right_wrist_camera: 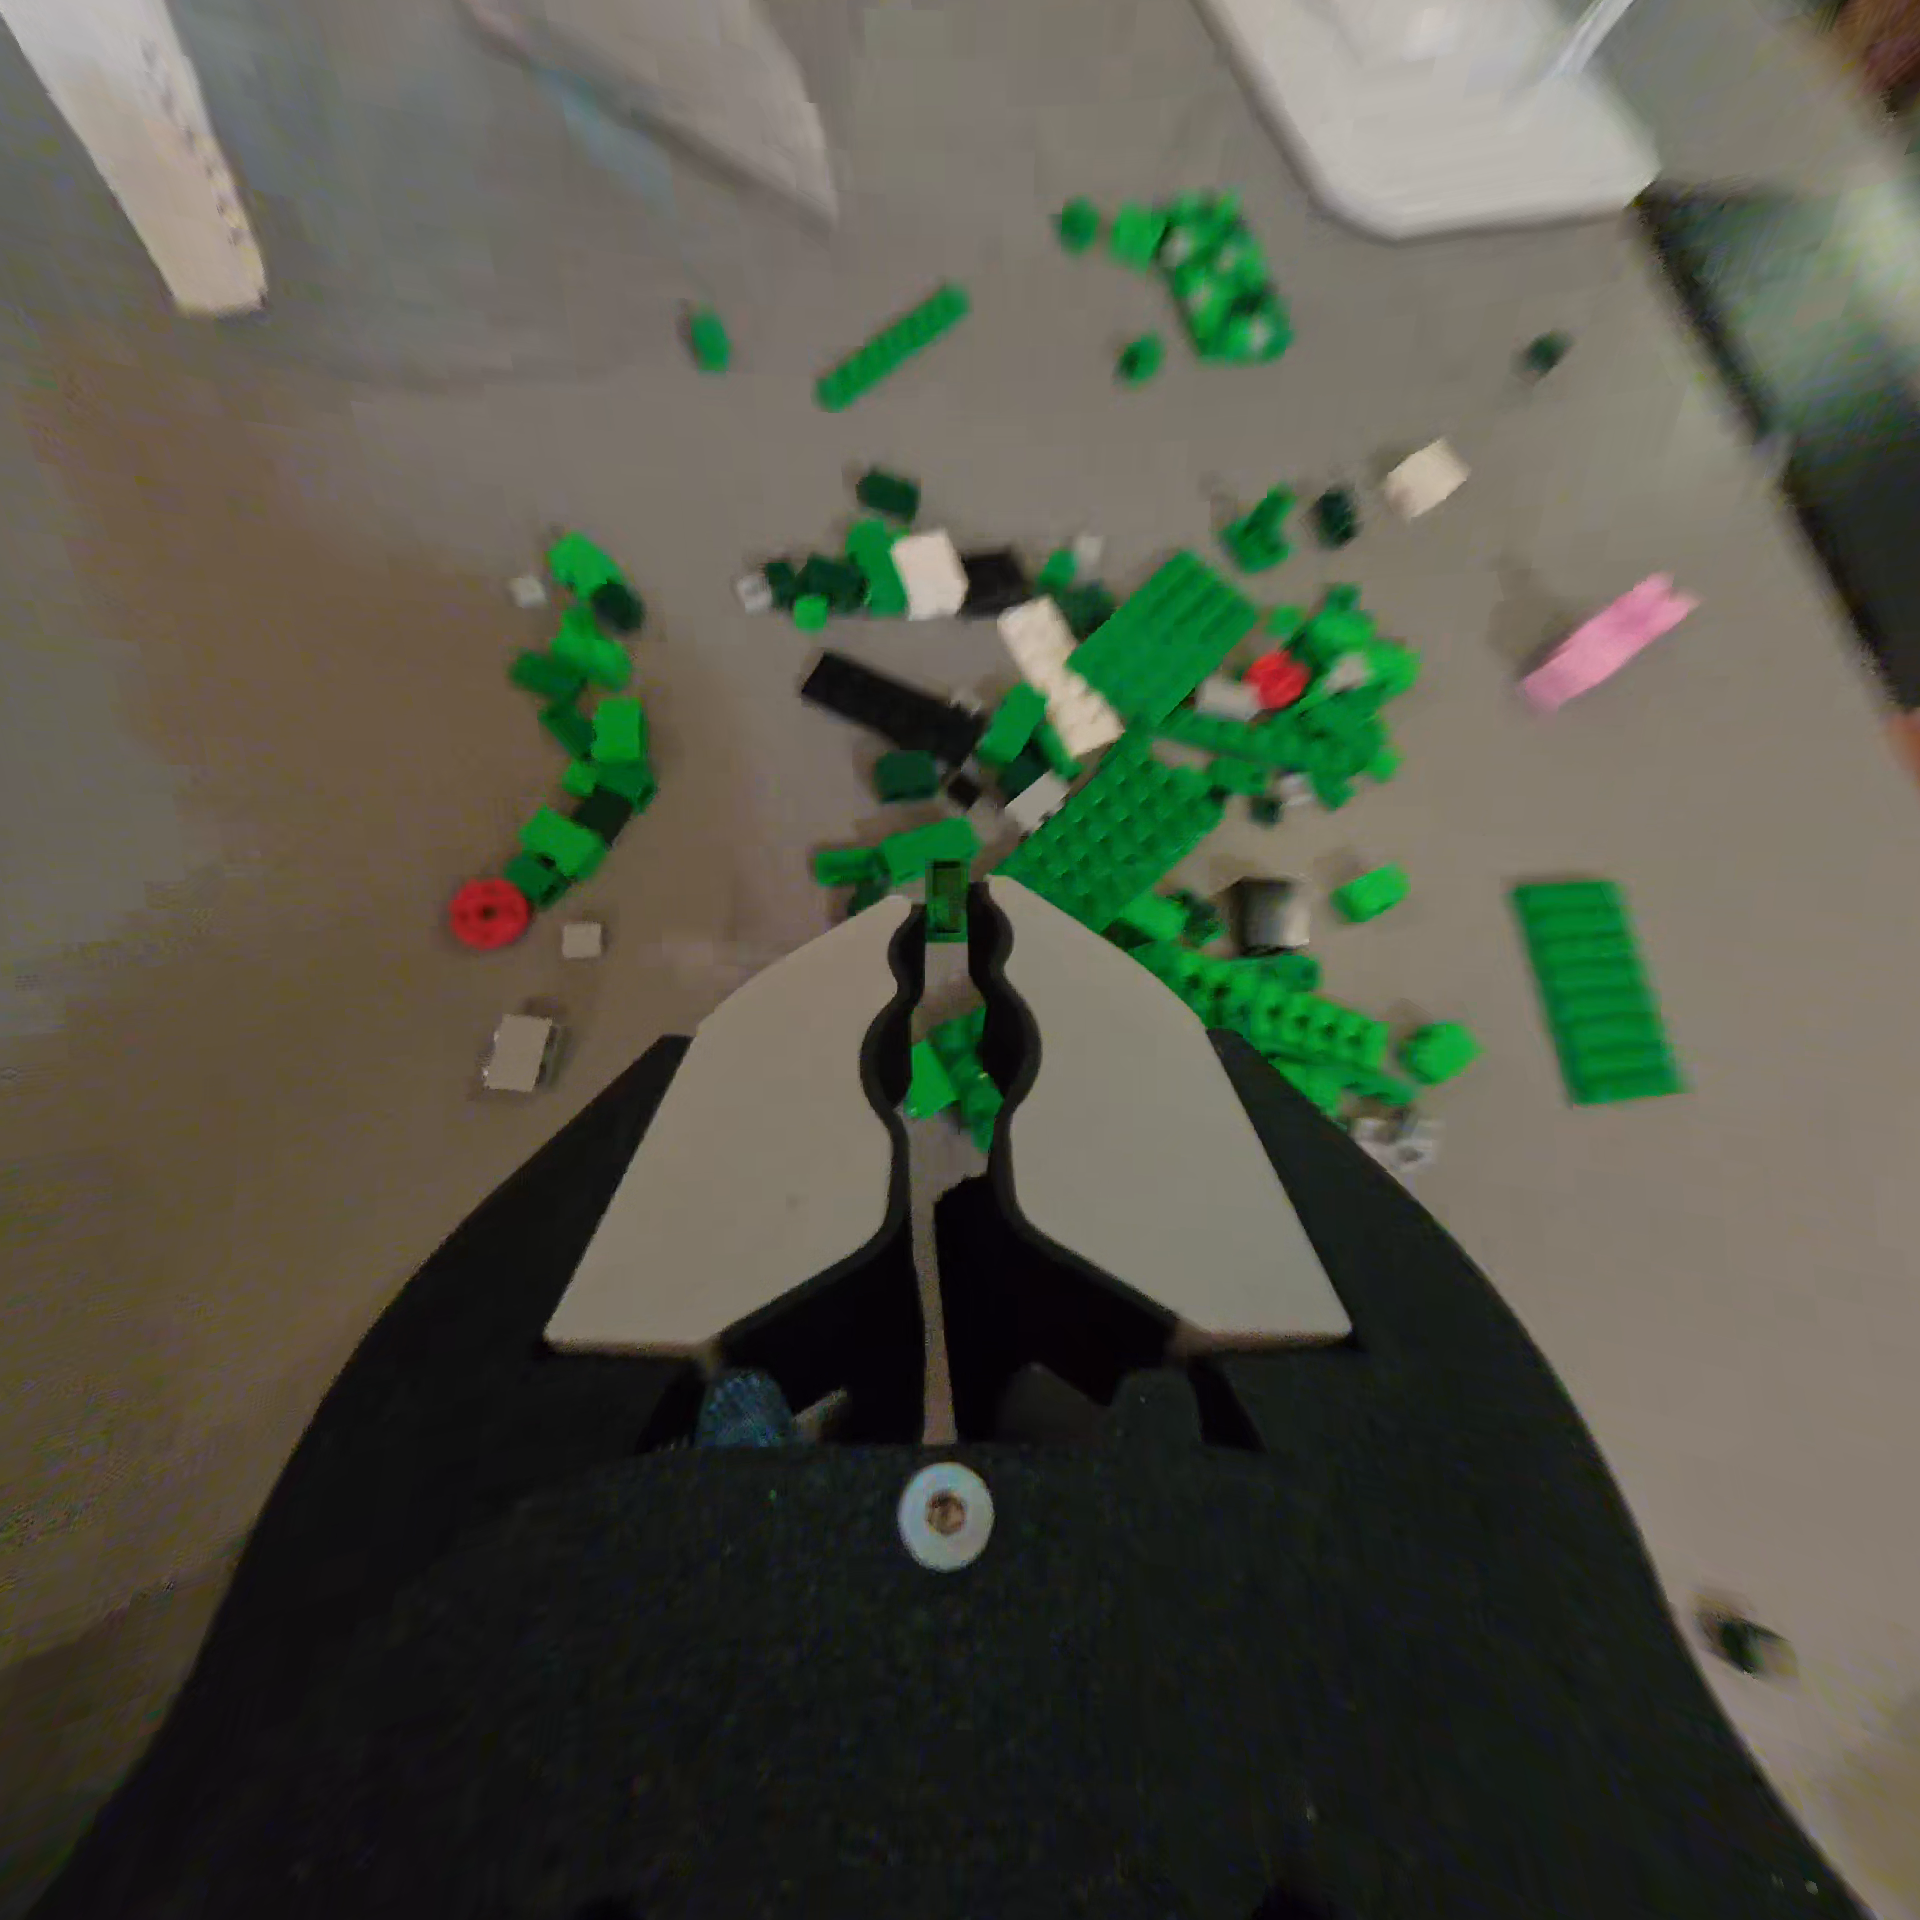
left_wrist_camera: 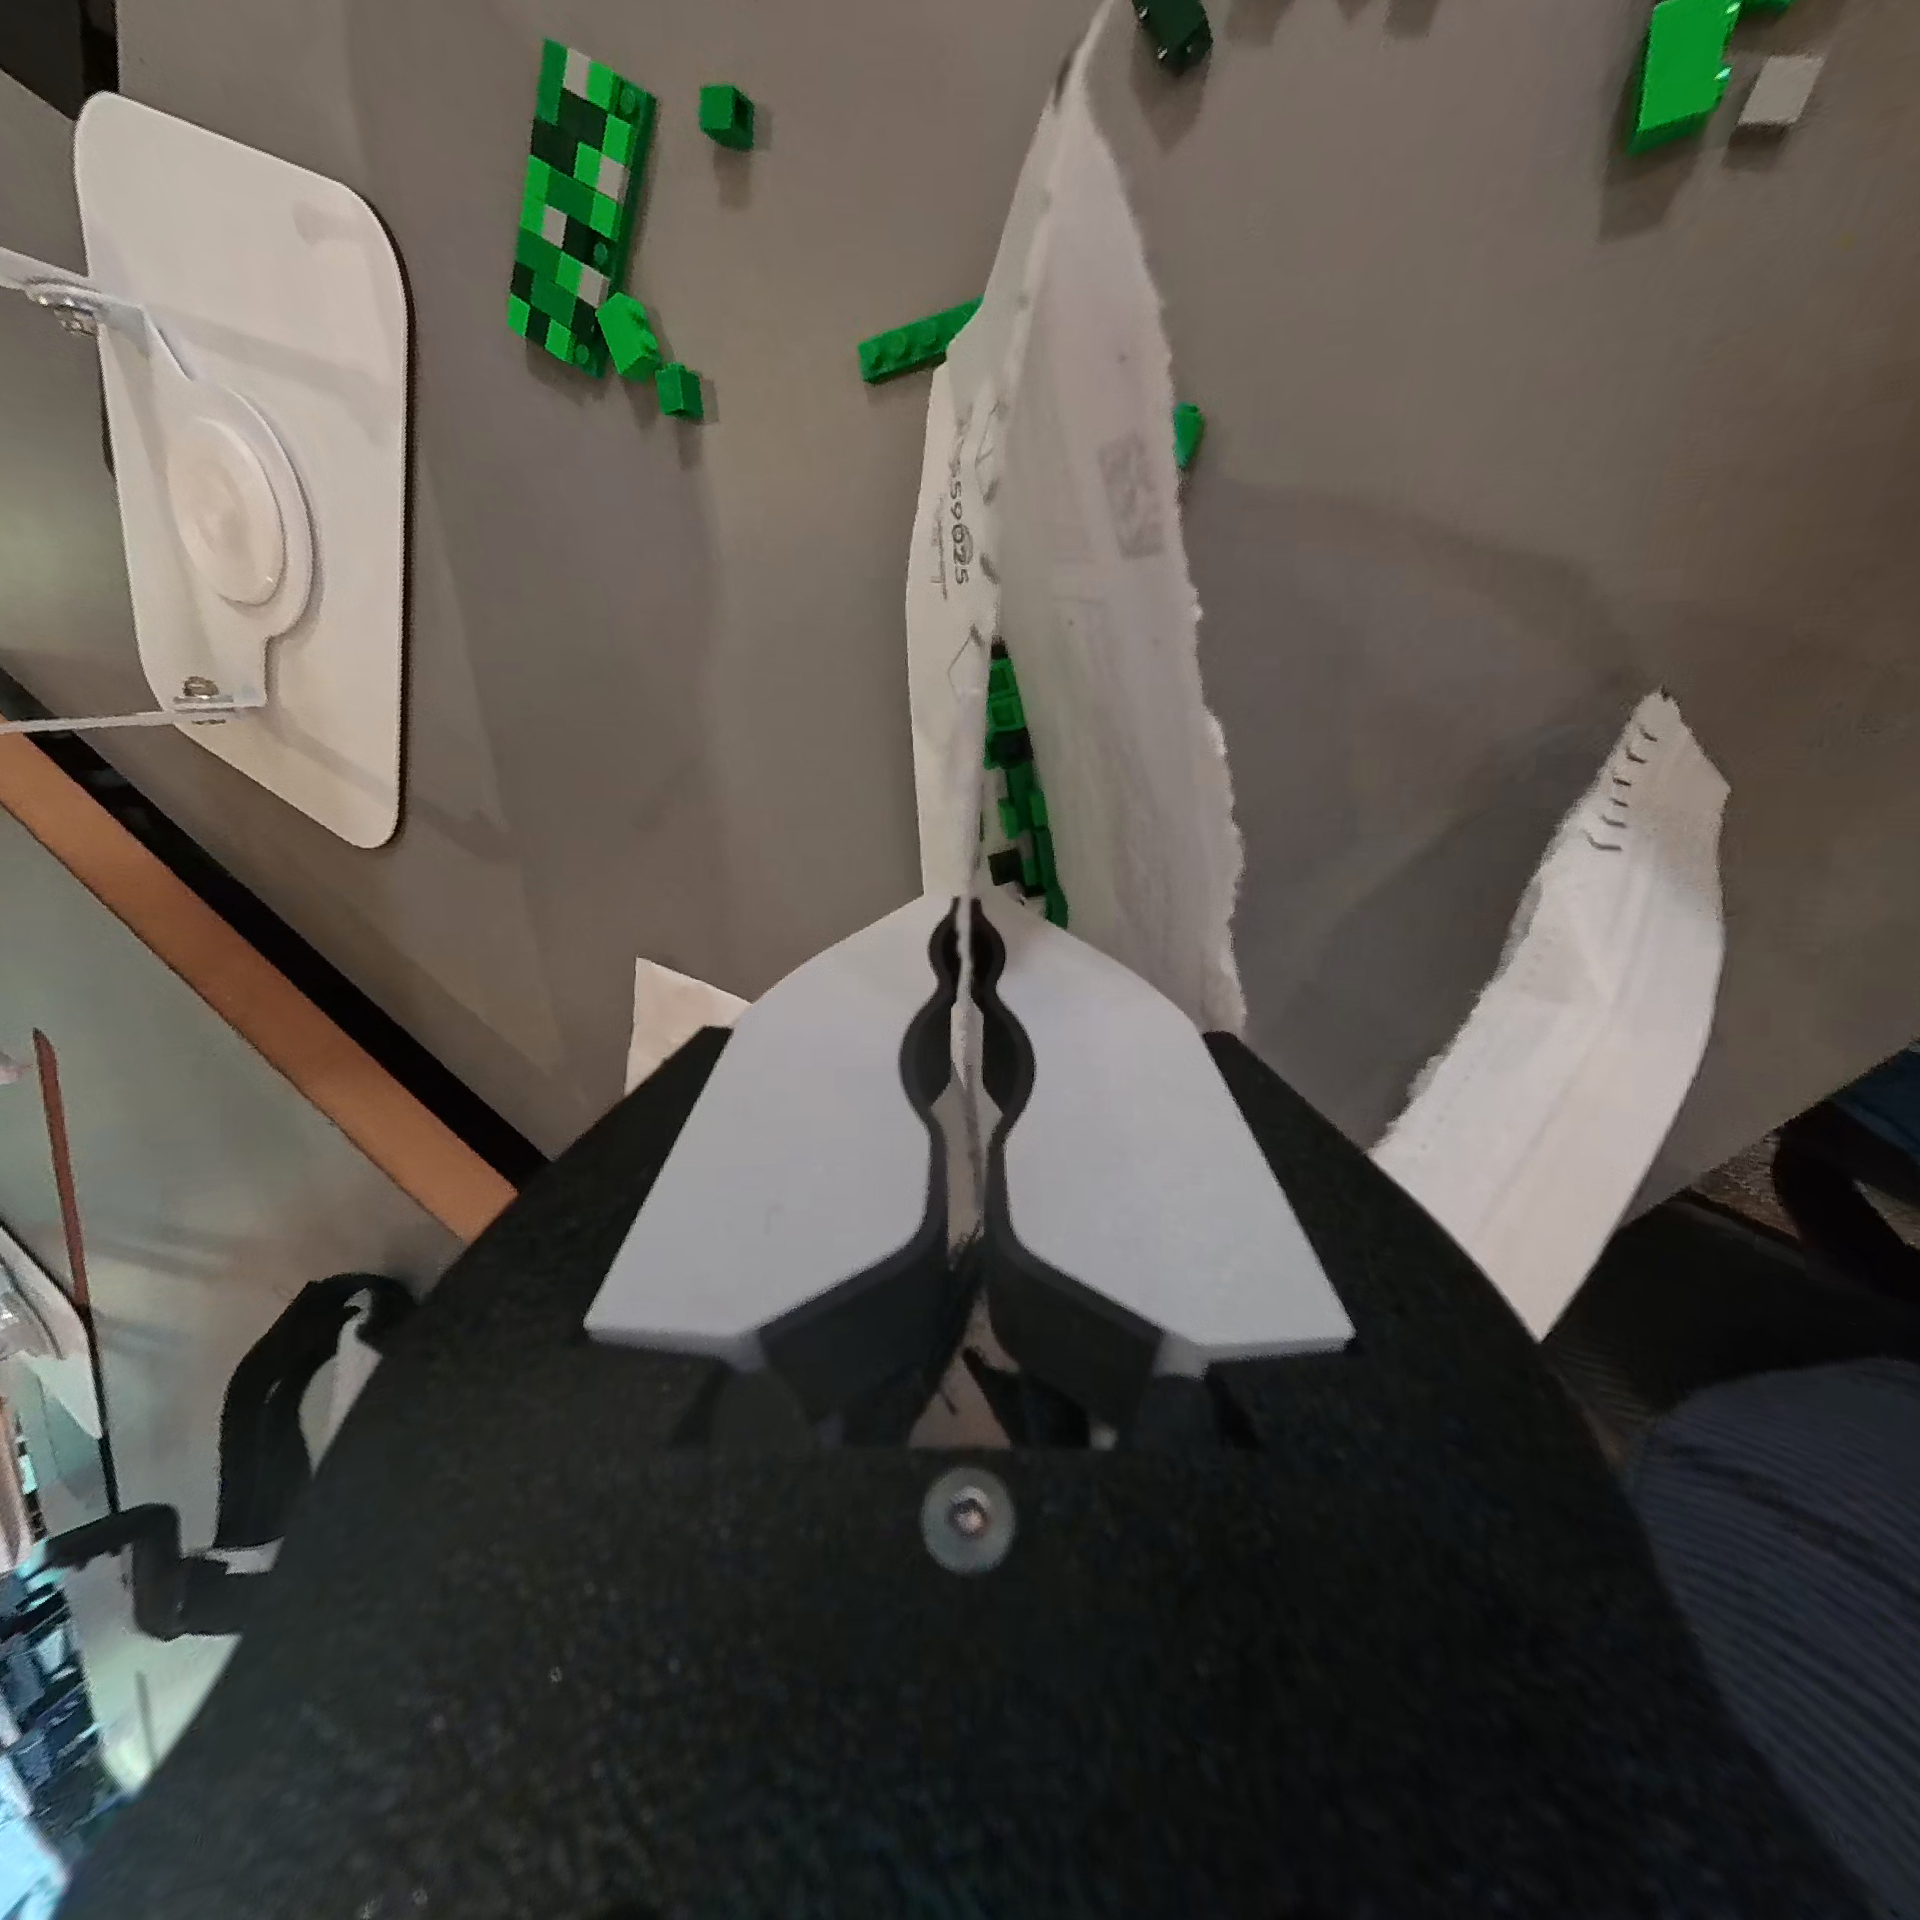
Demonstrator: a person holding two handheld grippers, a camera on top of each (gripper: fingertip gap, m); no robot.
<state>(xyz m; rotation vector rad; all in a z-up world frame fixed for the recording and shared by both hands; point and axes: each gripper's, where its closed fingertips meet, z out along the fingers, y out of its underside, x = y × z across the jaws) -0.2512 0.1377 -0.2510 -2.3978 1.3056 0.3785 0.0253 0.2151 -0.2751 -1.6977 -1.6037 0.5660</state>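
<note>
plainly, the left gripper point(left_wrist_camera: 971, 925) has its jaws pressed together on the torn edge of a white paper bag point(left_wrist_camera: 1081, 540), which hangs open below it with green bricks point(left_wrist_camera: 1023, 790) showing inside its mouth. a second torn paper strip point(left_wrist_camera: 1579, 987) lies to the right on the grey table point(left_wrist_camera: 665, 623), a mosaic-like green plate point(left_wrist_camera: 577, 218) with a few loose bricks sits beyond, and a white pad point(left_wrist_camera: 260, 468) lies near the table's left edge, where a wooden rim drops away. the right gripper point(right_wrist_camera: 948, 904) has its jaws nearly closed, pinching a small dark green brick point(right_wrist_camera: 945, 899) at the tips, held over the heap of green, white and black pieces point(right_wrist_camera: 1122, 748); that view is blurred, so how firm the pinch is cannot be told. as for what is done: the bag is torn open and much of its load already lies scattered, with some bricks left inside; one small assembly exists, and most pieces lie loose. two red round pieces point(right_wrist_camera: 486, 912) and a pink piece point(right_wrist_camera: 1605, 639) lie apart from the heap. for room, bare table lies to the left of the heap in the right wrist view, while its right side is crowded up to a long green plate point(right_wrist_camera: 1595, 992); a white tray point(right_wrist_camera: 1455, 135) bounds the far side.
</note>
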